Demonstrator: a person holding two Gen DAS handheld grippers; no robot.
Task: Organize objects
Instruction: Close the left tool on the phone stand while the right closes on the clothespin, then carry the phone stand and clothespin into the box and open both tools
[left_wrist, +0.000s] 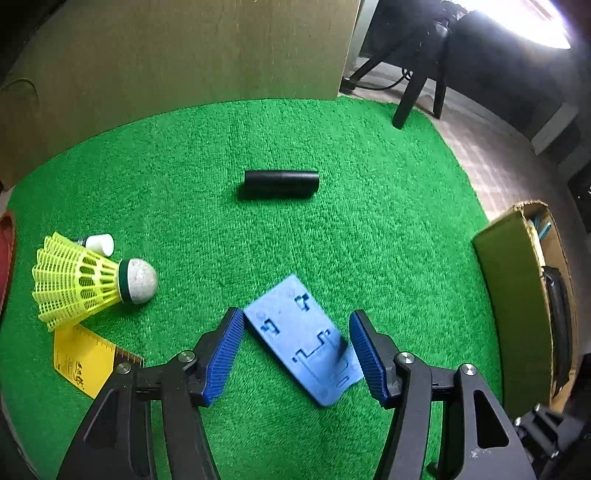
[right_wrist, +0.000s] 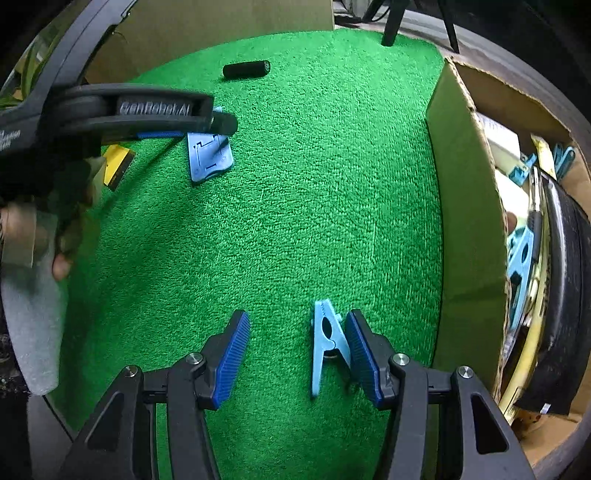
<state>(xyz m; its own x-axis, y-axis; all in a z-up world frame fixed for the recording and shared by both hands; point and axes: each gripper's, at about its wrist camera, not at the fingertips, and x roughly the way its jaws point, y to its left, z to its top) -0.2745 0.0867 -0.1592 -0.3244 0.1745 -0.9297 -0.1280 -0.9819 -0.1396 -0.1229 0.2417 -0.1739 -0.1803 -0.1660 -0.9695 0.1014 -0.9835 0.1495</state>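
- Left gripper (left_wrist: 297, 354) points steeply down over the blue plate (left_wrist: 303, 339), which lies flat on the green mat (left_wrist: 295, 240); fingers (left_wrist: 223, 354) released, spread either side of it, the left pad at or just beside the plate's edge, the right pad a little clear
- Plate's long axis runs diagonally across the gap between the fingers, not square to them, so a clamp here would catch corners; looks like a wrist roll is called for first
- Right gripper (right_wrist: 297, 354) also aims steeply down; light blue clothespin (right_wrist: 327, 343) lies on the mat between its fingers (right_wrist: 231, 358), hard against the right pad, well apart from the left one
- Clothespin's long axis runs roughly along the pointing line, jaw end away from the camera; fingers released, not pressing on it as far as I can tell
- Right hand is nearer the cardboard box (right_wrist: 469, 229), which already holds blue clips and other items, so the clothespin likely goes there next
- Untouched on the mat: black cylinder (left_wrist: 280, 183) ahead of the left gripper, yellow shuttlecock (left_wrist: 88, 282), small white cap (left_wrist: 99, 244), yellow ruler (left_wrist: 85, 358) off to its left
- Person's hand (right_wrist: 62, 236) grips the left tool's handle, seen from the right wrist view
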